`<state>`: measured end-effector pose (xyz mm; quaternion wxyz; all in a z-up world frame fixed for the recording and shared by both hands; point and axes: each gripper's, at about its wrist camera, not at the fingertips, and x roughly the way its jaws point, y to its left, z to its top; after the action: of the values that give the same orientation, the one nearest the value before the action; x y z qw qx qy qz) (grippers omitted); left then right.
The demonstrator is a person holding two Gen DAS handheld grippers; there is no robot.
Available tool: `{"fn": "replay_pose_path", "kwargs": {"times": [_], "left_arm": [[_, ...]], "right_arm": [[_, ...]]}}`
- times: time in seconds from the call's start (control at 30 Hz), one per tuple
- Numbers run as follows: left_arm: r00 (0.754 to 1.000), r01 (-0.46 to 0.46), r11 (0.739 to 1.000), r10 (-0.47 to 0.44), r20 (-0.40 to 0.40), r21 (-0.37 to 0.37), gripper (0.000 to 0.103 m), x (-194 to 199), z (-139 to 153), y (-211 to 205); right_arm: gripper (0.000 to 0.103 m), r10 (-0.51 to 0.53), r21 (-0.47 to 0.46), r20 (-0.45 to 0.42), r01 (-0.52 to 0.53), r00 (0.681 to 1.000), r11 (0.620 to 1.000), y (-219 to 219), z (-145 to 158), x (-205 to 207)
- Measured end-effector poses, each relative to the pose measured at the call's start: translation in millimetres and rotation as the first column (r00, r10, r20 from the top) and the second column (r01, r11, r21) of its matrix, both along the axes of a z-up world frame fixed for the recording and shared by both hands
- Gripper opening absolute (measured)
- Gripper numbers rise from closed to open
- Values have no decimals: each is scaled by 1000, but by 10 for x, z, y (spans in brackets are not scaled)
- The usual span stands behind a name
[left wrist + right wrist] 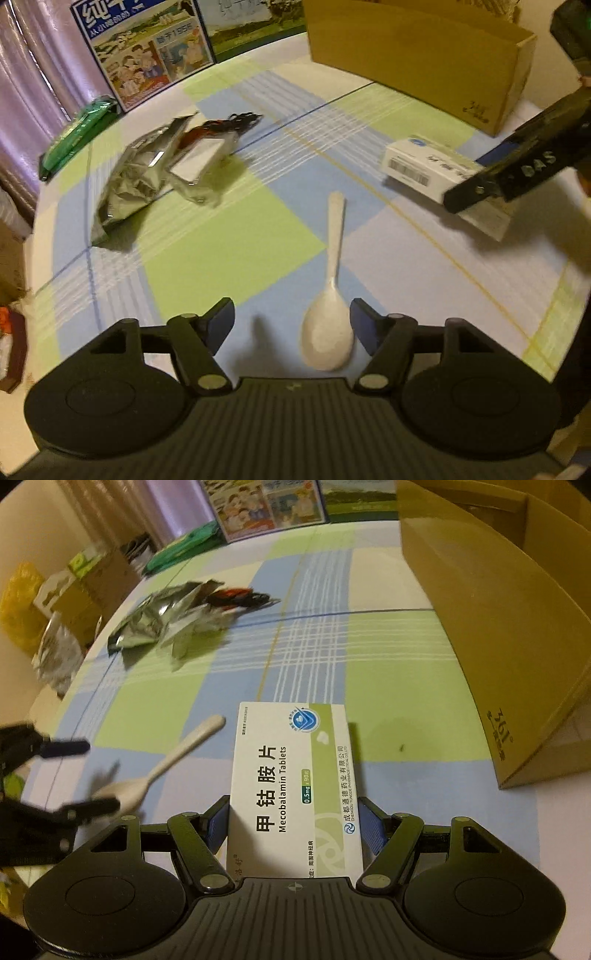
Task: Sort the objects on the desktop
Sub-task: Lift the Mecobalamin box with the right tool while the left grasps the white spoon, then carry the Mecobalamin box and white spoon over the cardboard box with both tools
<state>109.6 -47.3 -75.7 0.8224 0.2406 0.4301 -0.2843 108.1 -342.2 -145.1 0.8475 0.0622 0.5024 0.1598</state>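
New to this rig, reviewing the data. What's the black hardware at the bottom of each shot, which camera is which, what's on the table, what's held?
Each black shape is a hand-held two-finger tool; a person carries one per hand, each with its own fisheye camera looking along the fingers.

Left view: the left tool is open, straddling the bowl of a white spoon lying on the checked tablecloth.

Right view: the right tool brackets a tablet box; contact is unclear.

Also there: crumpled foil wrappers and a cardboard box.

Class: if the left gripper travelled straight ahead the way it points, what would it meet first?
Probably the white plastic spoon: its bowl already lies between the open jaws of the left gripper, though the height above the tablecloth is unclear.
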Motion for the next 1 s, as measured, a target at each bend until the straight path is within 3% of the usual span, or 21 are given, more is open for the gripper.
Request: {"fn": "replay_pose_path", "kwargs": {"times": [0.23, 0.5, 0.57, 0.73, 1.0], "left_arm": [[997, 75, 996, -75, -4, 47, 43, -87, -122, -82], [994, 108, 992, -107, -19, 61, 35, -91, -188, -91], [995, 103, 993, -102, -24, 57, 28, -84, -189, -80], [996, 79, 996, -77, -34, 46, 27, -66, -166, -76], [1000, -29, 998, 28, -13, -57, 26, 37, 58, -4]], "right_arm": [[69, -14, -3, 26, 14, 1000, 1000, 67, -67, -16], [77, -14, 4, 27, 14, 1000, 1000, 99, -86, -1], [80, -14, 0, 28, 14, 1000, 1000, 116, -92, 3], [83, 6, -31, 43, -5, 999, 1000, 174, -103, -19], [83, 41, -120, 90, -30, 995, 992, 301, -142, 1]]}}
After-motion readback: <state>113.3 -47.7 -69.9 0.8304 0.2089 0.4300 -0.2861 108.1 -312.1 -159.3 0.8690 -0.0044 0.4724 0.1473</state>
